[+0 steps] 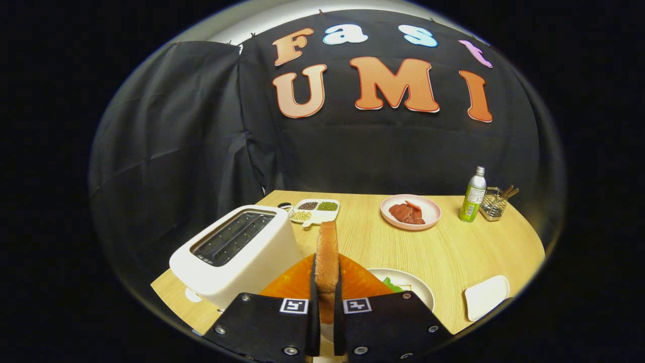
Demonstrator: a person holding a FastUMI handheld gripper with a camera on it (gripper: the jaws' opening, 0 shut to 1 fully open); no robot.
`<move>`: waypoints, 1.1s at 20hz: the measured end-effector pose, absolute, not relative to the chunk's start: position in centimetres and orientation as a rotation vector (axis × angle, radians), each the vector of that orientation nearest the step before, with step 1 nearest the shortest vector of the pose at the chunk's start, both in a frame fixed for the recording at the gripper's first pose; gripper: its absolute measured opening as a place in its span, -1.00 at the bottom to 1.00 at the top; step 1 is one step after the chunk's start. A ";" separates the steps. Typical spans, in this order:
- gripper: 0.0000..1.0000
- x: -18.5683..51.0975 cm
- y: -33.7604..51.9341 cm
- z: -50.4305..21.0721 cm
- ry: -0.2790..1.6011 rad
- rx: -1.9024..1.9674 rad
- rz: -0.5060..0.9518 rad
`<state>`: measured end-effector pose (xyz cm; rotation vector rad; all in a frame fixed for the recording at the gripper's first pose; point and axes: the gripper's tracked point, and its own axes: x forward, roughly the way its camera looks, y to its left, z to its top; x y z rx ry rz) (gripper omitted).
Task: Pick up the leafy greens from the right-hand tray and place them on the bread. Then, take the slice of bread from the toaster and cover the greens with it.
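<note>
Bread slice (327,257) is standing on edge, pinched between the gripper's (326,302) two fingers, clear of the toaster (237,254) beside it, so it can swing over. It is hanging above the orange plate (360,282); greens (392,285) (barely peeking out) are lying just beyond on the white plate (418,285).

Bright, even light; fisheye-bent edges; sharp focus.

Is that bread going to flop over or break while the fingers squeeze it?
Probably not flop: the bread slice stands upright on edge between the gripper fingers, so it looks stiff, like toast. It likely weighs little. Hard squeezing could crumble it, since both fingers press its flat sides.
</note>
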<state>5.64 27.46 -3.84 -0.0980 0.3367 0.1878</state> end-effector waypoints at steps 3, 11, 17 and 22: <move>-0.78 5.8 26.3 -6.3 0.395 -0.062 0.192; -0.78 6.5 23.6 -8.2 0.429 -0.029 0.198; -0.78 7.0 21.2 -9.4 0.468 0.012 0.192; -0.60 7.3 19.1 -10.1 0.495 0.040 0.170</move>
